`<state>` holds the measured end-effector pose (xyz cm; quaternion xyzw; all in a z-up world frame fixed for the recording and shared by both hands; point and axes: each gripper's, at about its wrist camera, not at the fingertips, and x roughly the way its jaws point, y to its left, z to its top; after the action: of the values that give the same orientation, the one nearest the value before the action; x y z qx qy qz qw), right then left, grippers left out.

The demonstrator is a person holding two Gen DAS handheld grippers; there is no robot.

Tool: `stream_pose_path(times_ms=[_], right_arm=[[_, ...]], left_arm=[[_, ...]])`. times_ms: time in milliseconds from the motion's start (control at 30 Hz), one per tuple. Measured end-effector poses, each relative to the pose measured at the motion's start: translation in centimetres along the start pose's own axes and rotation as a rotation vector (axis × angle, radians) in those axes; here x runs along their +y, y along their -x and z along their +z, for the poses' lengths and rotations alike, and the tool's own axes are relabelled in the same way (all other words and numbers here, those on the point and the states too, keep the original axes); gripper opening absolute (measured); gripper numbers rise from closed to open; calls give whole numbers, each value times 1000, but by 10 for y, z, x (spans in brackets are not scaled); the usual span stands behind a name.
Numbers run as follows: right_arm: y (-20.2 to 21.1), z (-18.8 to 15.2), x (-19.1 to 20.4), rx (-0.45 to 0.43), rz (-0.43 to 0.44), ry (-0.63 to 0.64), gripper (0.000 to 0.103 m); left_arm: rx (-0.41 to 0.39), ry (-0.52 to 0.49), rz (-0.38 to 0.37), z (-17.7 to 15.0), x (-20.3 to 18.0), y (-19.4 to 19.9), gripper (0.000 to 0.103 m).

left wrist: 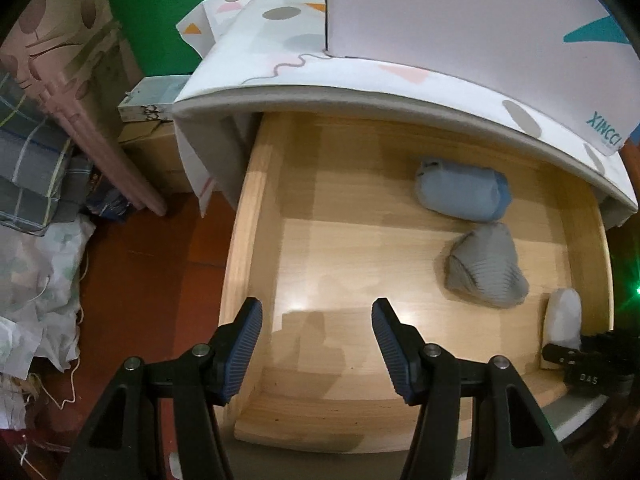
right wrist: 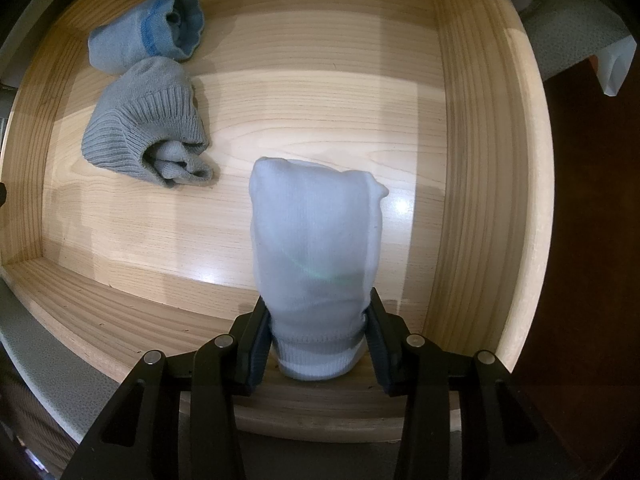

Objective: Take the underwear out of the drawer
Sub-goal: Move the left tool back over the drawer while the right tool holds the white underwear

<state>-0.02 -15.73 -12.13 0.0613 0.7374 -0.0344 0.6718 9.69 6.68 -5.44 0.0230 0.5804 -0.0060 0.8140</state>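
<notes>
- Right wrist view, nearest: your right tool [right wrist: 316,340] is closed narrow on the white bundle [right wrist: 316,240], pads squeezing its banded cuff end from both sides. Grip looks firm, low on the roll.
- That bundle sits at the front right corner of the drawer [right wrist: 472,160], just beside the front wall; the free end points away from the camera.
- Step in hand, my read: lift the white bundle straight up and clear the front wall before you move sideways. Don't drag it along the wood, and don't loosen the pinch, since soft knit can slip.
- Left wrist view, nearest: your left tool [left wrist: 317,346] stands about half open with nothing between the pads, hanging over the bare front left of the drawer floor. It touches nothing.
- Farther in: the grey ribbed bundle [right wrist: 148,132] lies mid-drawer, well apart from the left tool; likely its next target, so come down over it with jaws wide.
- Farthest: the blue bundle [right wrist: 148,36] lies near the back wall, touching or almost touching the grey one; can't tell which.
- Beyond: the bed's patterned mattress [left wrist: 280,60] overhangs the drawer's back edge, so watch headroom when you reach back there.
</notes>
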Motion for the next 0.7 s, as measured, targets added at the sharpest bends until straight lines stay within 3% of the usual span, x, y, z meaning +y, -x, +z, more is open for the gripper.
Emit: stream_pose_path(times_ms=[167,700], right_arm=[[0,0,0,0,0,0,39],[0,0,1,-4,-5,5,40]], left_arm=[[-5,-2,56,-1,-1,0,58],[-14,-3,27,-3,3,2,58]])
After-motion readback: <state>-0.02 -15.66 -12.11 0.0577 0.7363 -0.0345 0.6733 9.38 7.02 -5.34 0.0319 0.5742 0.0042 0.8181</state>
